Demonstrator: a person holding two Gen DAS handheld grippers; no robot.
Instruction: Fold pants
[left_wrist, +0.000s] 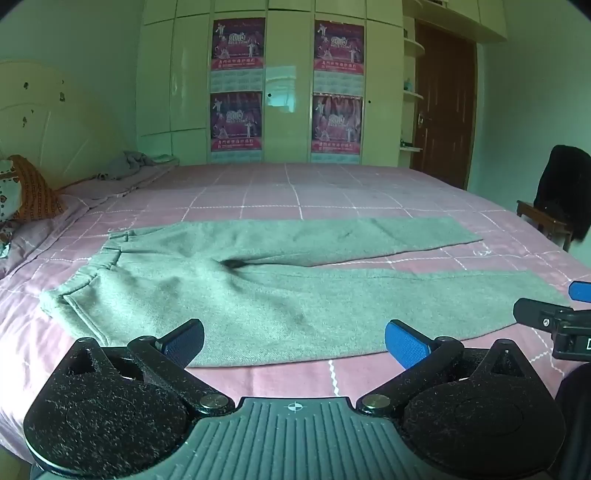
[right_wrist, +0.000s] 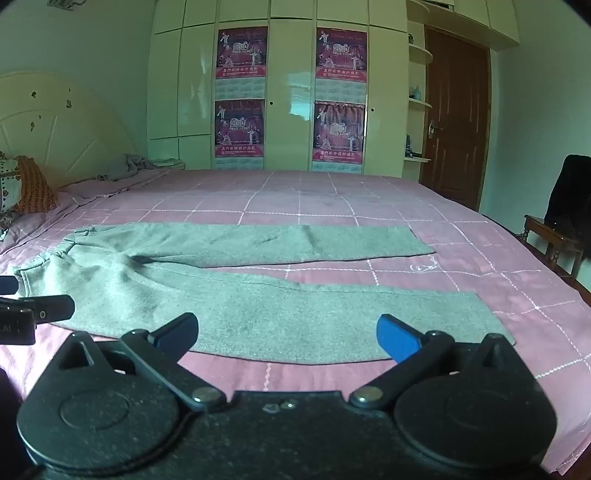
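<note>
We note grey pants (left_wrist: 258, 295) lying flat and unfolded on the pink checked bedspread (left_wrist: 332, 192), fabric smooth with a small dark crease at the crotch. Waistband at picture left, both legs running right, slightly splayed; the long axis lies crosswise to our view. We hold the left gripper (left_wrist: 293, 341) over the near edge by the seat, jaws spread fully, nothing between them. The right gripper (right_wrist: 288, 334) hovers over the near leg, tilted slightly down, equally wide, holding nothing.
</note>
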